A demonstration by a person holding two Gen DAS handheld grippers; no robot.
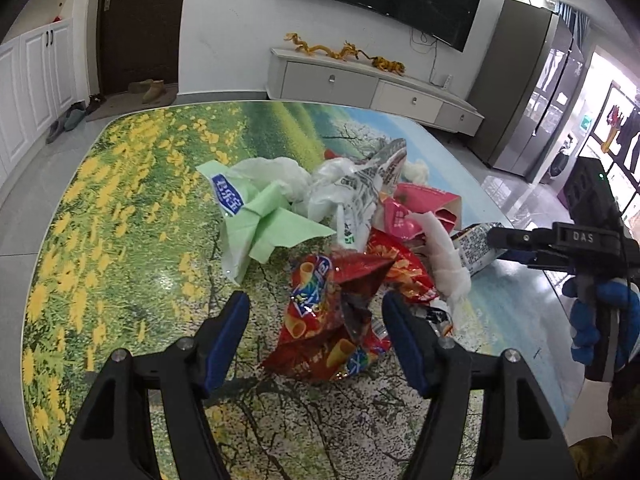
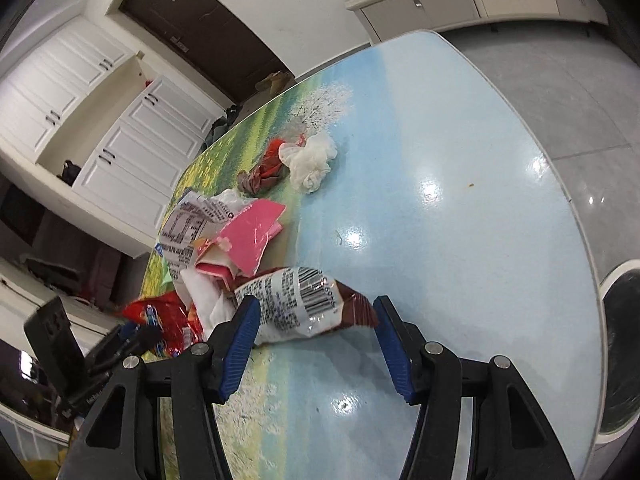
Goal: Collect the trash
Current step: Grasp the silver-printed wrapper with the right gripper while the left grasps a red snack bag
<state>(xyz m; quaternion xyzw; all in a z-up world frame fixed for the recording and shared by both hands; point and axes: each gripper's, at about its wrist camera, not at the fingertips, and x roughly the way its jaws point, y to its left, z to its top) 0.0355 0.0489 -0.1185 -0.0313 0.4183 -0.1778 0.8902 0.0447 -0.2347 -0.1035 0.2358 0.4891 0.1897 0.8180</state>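
Trash is heaped mid-table (image 1: 120, 200). My left gripper (image 1: 316, 316) is open and straddles a crumpled red snack bag (image 1: 328, 320); neither pad touches it. Behind it lie a green tissue packet (image 1: 260, 220), a white plastic bag (image 1: 280, 176), a pink carton (image 1: 420, 208) and a twisted white tissue (image 1: 444, 256). My right gripper (image 2: 316, 312) is open around a brown-and-white barcode wrapper (image 2: 304, 304) lying on the table (image 2: 460, 200), with no clear squeeze. From the left wrist view the right gripper (image 1: 496, 246) comes in from the right, held by a blue-gloved hand (image 1: 592, 320).
Farther off lie a crumpled white tissue (image 2: 310, 164) and a red-brown wrapper (image 2: 268, 168). A round white-rimmed object (image 2: 620, 344) stands beyond the table's right edge. A TV cabinet (image 1: 360, 84) and a fridge (image 1: 528, 88) stand behind the table.
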